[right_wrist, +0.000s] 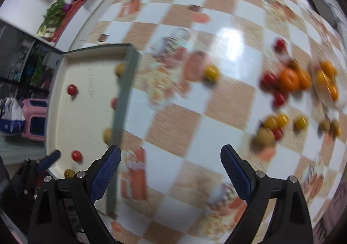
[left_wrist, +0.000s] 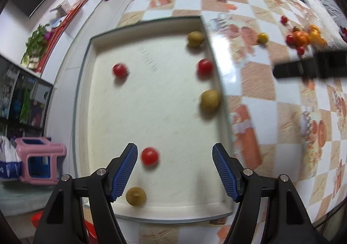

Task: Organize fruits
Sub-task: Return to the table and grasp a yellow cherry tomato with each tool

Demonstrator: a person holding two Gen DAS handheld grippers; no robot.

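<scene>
A shallow cream tray point(left_wrist: 97, 40) sits at the left edge of the counter point(left_wrist: 256, 83), which is covered in an orange-and-white checked cloth. Inside the tray, going from its left side, a red cherry tomato point(left_wrist: 119, 70) lies alone toward the far left part, another red cherry tomato point(left_wrist: 149, 155) lies near the near wall, and an olive-green fruit point(left_wrist: 136, 196) rests just inside the near wall. Along the tray's right wall lie a green fruit point(left_wrist: 195, 38) in the far corner, a red tomato point(left_wrist: 205, 66) below it, and a larger green fruit point(left_wrist: 210, 100) touching that wall.

The left hand-held gripper point(left_wrist: 174, 171) hangs above the tray's near end, jaws apart and released, the near red tomato in the gap close to the left pad but not pressed.

The right hand-held gripper point(right_wrist: 171, 173) is spread wide and holds nothing, over bare checked cloth just right of the tray's right wall.

Further right on the counter, a single yellow tomato point(right_wrist: 211, 72) lies apart from the rest. Toward the right edge is a blurred heap of fruit point(right_wrist: 290, 80): orange ones, red tomatoes, and nearer the front edge a cluster of yellow and green pieces point(right_wrist: 272, 128).
</scene>
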